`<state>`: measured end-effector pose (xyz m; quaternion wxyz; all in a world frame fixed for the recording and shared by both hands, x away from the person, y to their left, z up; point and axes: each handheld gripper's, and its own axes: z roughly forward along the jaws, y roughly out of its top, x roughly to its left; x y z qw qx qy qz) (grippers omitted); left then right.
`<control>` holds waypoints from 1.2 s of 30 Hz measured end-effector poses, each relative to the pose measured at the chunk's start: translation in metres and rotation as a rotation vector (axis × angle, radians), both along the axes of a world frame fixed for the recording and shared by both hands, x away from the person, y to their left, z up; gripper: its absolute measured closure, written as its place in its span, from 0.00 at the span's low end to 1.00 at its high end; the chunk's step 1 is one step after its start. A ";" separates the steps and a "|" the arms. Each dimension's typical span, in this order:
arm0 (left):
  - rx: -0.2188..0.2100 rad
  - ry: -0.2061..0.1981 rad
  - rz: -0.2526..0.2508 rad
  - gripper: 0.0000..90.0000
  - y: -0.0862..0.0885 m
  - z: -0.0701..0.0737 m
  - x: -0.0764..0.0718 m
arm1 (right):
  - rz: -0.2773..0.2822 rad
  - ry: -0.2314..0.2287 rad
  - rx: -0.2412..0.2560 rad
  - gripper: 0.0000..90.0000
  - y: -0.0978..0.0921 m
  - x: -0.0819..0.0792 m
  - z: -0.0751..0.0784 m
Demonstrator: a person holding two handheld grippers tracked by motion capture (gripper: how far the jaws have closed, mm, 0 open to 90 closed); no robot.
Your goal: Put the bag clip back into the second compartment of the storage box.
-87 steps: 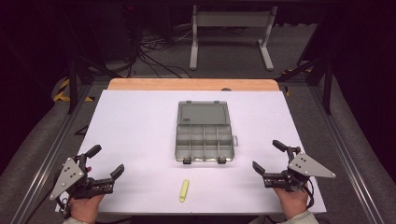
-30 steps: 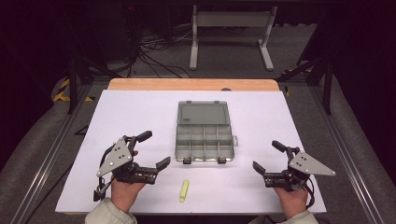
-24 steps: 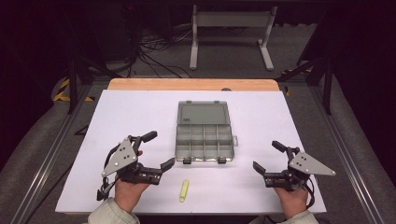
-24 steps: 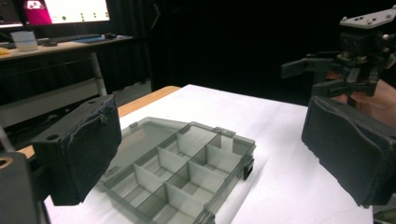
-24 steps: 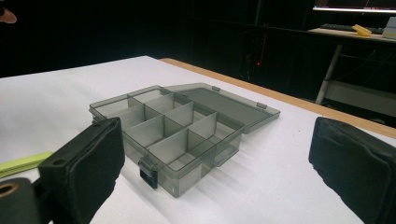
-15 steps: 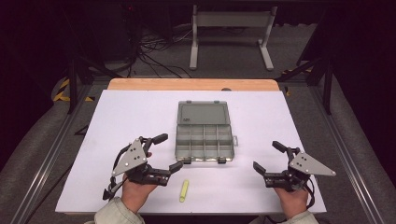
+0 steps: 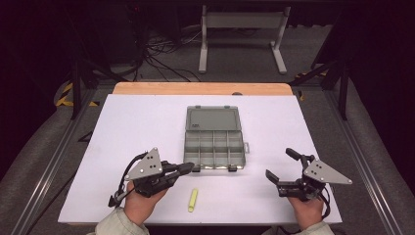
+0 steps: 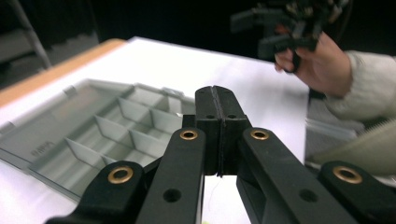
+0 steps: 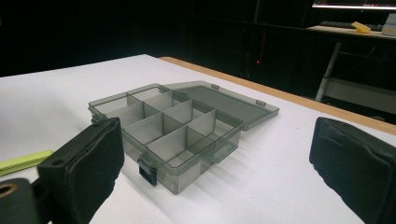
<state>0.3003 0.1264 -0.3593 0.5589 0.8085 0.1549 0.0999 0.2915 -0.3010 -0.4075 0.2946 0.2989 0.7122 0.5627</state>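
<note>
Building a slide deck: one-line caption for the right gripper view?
Open right gripper faces an empty organizer box, lid flat on the white table.

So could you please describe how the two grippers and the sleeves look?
Both the left gripper and right gripper are black linkages with a grey three-cornered plate on top and a black cable trailing back. The left gripper view shows brass-coloured pivot rivets; the right gripper view shows thick black pads. The sleeves are pale.

The worktop is a white rectangular surface with a wooden strip exposed along its far edge. A grey compartment box lies open near the centre, its lid folded flat toward the far edge. A yellow-green marker lies near the front edge, apart from the box.
</note>
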 end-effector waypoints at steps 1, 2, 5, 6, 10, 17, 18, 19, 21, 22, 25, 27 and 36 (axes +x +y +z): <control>0.021 0.006 -0.009 1.00 0.000 0.001 0.000 | 0.000 0.001 0.000 0.04 0.000 0.000 0.000; 0.021 0.006 -0.009 1.00 0.000 0.001 0.000 | 0.000 0.001 0.000 0.04 0.000 0.000 0.000; 0.100 0.031 -0.032 1.00 -0.006 0.004 0.001 | 0.000 0.001 -0.003 0.04 0.000 0.000 0.000; 0.132 0.042 -0.035 1.00 -0.008 0.005 0.000 | 0.002 0.000 -0.003 0.04 0.000 0.000 0.000; 0.202 0.075 -0.052 1.00 -0.014 0.002 0.002 | 0.002 0.002 -0.003 0.04 0.000 0.000 0.000; 0.340 0.157 -0.108 1.00 -0.029 -0.008 0.005 | 0.002 0.008 -0.008 0.04 0.000 0.000 0.000; 0.349 0.160 -0.108 1.00 -0.030 -0.009 0.004 | 0.002 0.008 -0.008 0.04 0.000 0.000 0.000; 0.355 0.170 -0.108 1.00 -0.031 -0.010 0.005 | 0.002 0.009 -0.006 0.04 0.000 0.000 0.000; 0.371 0.198 -0.118 1.00 -0.033 -0.014 0.006 | 0.004 0.008 -0.002 0.04 0.000 0.000 0.000; 0.371 0.198 -0.118 1.00 -0.033 -0.014 0.006 | 0.004 0.008 -0.002 0.04 0.000 0.000 0.000; 0.416 0.238 -0.137 1.00 -0.039 -0.021 0.007 | 0.004 0.008 -0.002 0.04 0.000 0.000 0.000; 0.444 0.256 -0.150 1.00 -0.042 -0.025 0.006 | 0.003 0.010 -0.004 0.04 0.000 0.000 0.000; 0.536 0.290 -0.176 1.00 -0.051 -0.034 0.005 | 0.004 0.010 -0.006 0.04 0.000 0.000 0.000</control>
